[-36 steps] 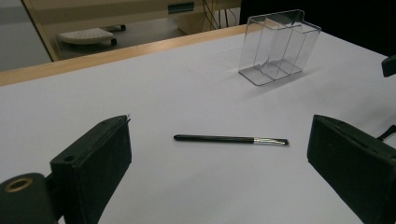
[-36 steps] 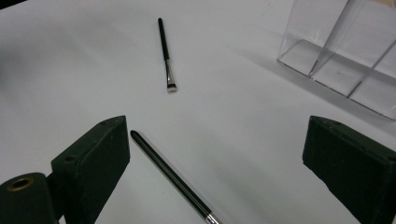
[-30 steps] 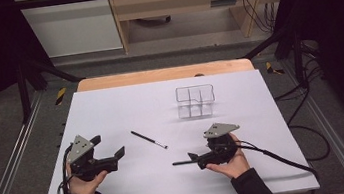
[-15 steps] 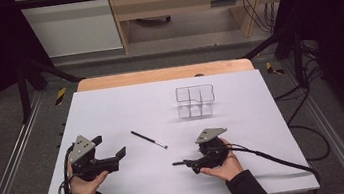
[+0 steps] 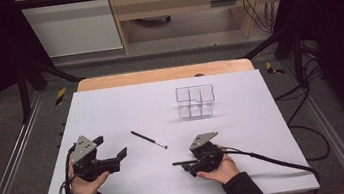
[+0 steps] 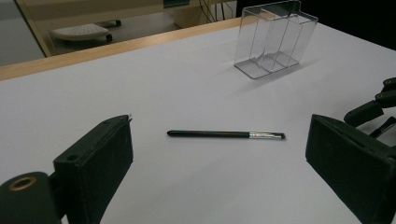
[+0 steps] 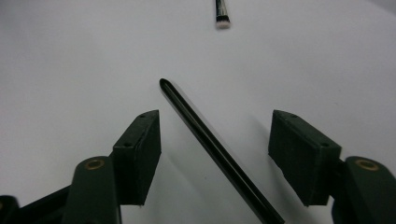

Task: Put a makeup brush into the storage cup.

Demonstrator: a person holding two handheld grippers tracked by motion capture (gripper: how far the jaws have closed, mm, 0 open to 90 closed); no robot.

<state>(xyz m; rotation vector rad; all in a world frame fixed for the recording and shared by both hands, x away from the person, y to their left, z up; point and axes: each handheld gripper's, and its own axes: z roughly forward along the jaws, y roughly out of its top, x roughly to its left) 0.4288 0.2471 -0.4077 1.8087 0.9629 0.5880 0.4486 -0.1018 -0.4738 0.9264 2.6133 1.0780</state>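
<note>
While my right gripper [image 5: 181, 163] rests low over the white table [image 5: 111, 110], a black stick-like tool [image 7: 210, 149] lies between its jaws, its blunt end pointing toward the middle of the table. The jaws have just been closing, yet a clear gap remains on each side; neither pad presses on the tool. A second item, a slim black brush [image 5: 149, 140] with a silver ferrule, lies flat on the table between my two hands, its bristle tip just beyond the tool's end in the right gripper view. My left gripper [image 5: 113, 147] stands with jaws wide apart and nothing between them, aimed at that brush. Farther back on the table a clear plastic organiser [image 5: 195, 101] with several compartments stands upright. No brand, label or writing can be read on any item inspected.
</note>
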